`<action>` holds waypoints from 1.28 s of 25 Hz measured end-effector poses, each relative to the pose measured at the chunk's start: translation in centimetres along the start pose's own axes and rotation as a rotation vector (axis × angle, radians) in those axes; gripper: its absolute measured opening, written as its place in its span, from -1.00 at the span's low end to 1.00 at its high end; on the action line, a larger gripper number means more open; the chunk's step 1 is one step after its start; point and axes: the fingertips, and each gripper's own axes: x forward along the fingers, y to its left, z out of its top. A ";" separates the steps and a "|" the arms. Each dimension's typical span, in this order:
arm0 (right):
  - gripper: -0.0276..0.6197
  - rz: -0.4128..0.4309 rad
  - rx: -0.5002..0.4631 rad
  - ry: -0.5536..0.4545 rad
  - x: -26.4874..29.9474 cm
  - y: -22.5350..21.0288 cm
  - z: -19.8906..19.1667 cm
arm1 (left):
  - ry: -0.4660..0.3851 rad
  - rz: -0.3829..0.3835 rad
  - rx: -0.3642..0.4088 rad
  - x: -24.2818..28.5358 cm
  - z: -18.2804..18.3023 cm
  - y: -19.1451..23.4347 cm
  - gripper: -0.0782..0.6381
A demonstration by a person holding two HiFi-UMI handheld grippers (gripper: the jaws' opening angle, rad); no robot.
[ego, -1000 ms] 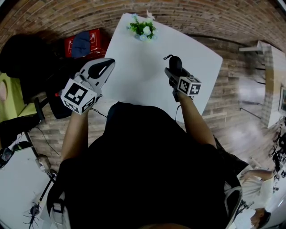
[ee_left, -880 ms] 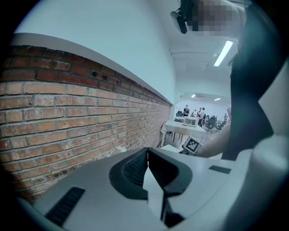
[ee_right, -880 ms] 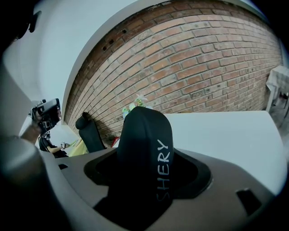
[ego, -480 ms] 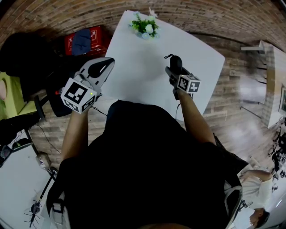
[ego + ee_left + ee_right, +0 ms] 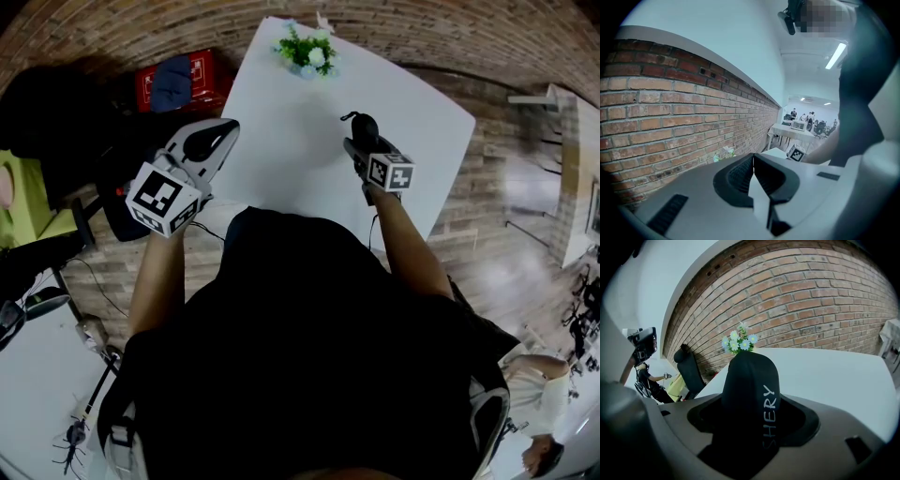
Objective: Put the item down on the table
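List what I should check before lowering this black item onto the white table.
1. Hold: right gripper jaws clamp the black item on both sides: ok.
2. Landing spot: bare white table lies under and ahead of the item: ok.
3. Flowers: at the table's far edge, well apart from the item: ok.
4. Left gripper: jaws together, nothing between them, off by the table's left edge: ok.
5. Gap between the item's underside and the table: cannot tell.
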 end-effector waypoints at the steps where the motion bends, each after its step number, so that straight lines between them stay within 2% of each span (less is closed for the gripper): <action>1: 0.16 0.002 -0.003 0.002 0.1 0.0 0.0 | -0.001 -0.001 -0.001 0.0 0.0 0.0 -0.75; 10: 0.16 -0.007 -0.059 0.032 1.2 0.3 -0.7 | -0.001 -0.004 -0.028 -0.2 -0.2 0.2 -0.75; 32: 0.16 -0.041 -0.075 0.121 5.3 -0.8 -3.8 | 0.045 -0.014 -0.035 -0.6 -1.7 1.9 -0.75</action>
